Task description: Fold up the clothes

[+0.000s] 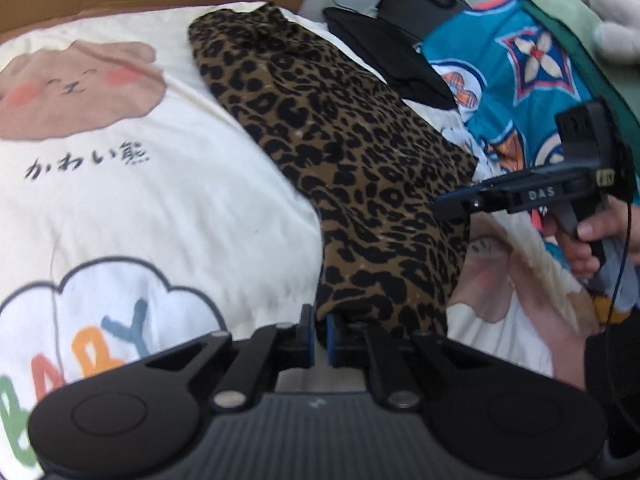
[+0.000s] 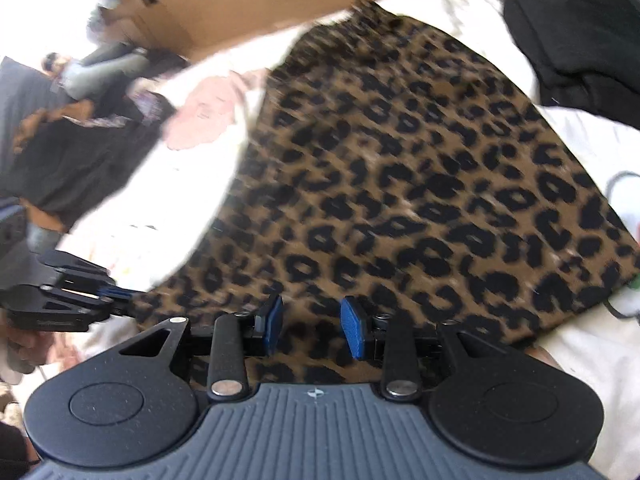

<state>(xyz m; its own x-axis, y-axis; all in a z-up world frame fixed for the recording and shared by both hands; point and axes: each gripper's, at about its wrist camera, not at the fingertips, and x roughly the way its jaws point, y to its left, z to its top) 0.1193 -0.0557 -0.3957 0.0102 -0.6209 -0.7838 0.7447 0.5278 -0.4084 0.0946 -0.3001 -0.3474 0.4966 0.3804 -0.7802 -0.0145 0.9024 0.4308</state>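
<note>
Left wrist view: the leopard garment (image 1: 344, 168) lies as a long folded strip across a cream sheet (image 1: 132, 208) printed with a bear and "BABY". Its near end reaches the left gripper (image 1: 320, 338), whose blue pads sit almost together with the cloth's corner at them; it looks pinched, though the cloth partly hides the right pad. To the right, the right gripper (image 1: 452, 203) comes in side-on at the strip's right edge, held by a hand (image 1: 592, 240). From this angle its opening cannot be told. A black garment (image 1: 384, 52) and a teal patterned cloth (image 1: 516, 76) lie behind.

Right wrist view: blurred. The garment (image 2: 400, 184) fills the middle, spread over the sheet (image 2: 592, 340). The right gripper (image 2: 312, 326) hovers over the near hem with pads spread and nothing between them. The left gripper (image 2: 116, 300) shows at the left, its tips at the cloth's near-left corner.

Step in hand, as judged: one corner secured, the other not yet taken, ahead of the next fold. The next move calls for the right gripper to close on the near hem level with the left, so both ends lift evenly.
</note>
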